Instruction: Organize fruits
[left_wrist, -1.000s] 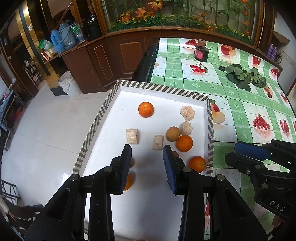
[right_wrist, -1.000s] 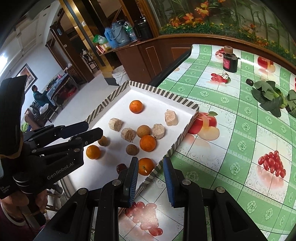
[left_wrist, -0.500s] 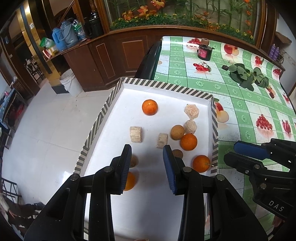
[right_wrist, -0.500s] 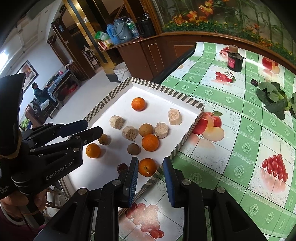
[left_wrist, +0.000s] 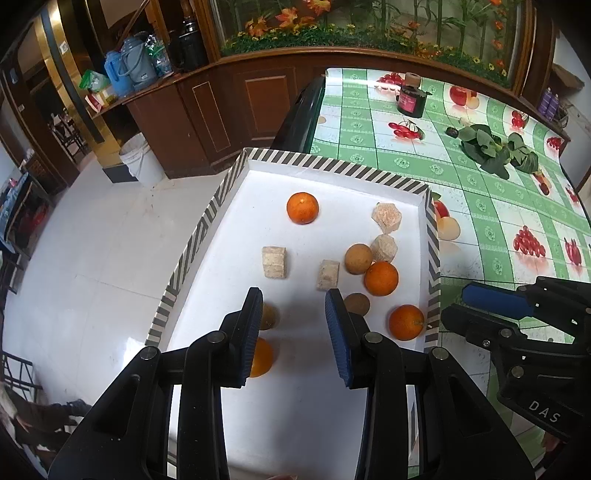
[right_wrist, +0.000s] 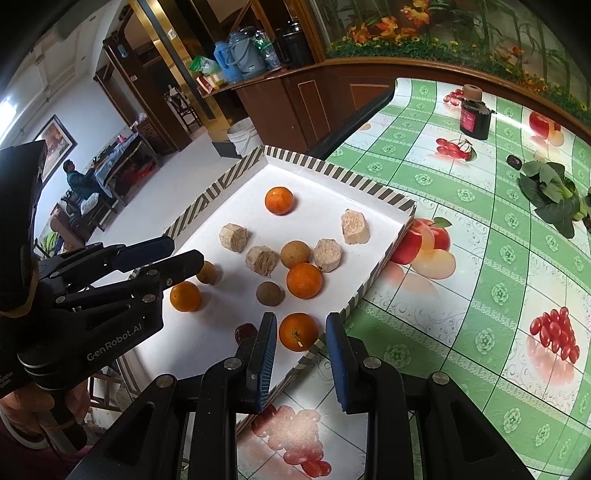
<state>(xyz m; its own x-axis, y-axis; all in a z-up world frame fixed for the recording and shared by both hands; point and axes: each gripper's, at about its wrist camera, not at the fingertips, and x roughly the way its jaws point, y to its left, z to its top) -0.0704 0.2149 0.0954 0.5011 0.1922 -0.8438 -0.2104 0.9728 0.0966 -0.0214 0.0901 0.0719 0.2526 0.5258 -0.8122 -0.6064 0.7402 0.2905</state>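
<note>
A white tray with a striped rim holds several oranges, brown round fruits and beige blocks. My left gripper is open and empty above the tray's near part, with an orange and a brown fruit beside its left finger. My right gripper is open and empty just behind an orange at the tray's near right edge. A dark red fruit lies to the left of that orange. The left gripper also shows in the right wrist view, and the right gripper in the left wrist view.
The tray overhangs the left edge of a table with a green fruit-print cloth. A dark jar and leafy greens lie at the far side. White floor and a bucket lie left of the table.
Both grippers have drawn slightly closer to the tray and its fruit. Their jaws have stayed open and nothing was picked up.
</note>
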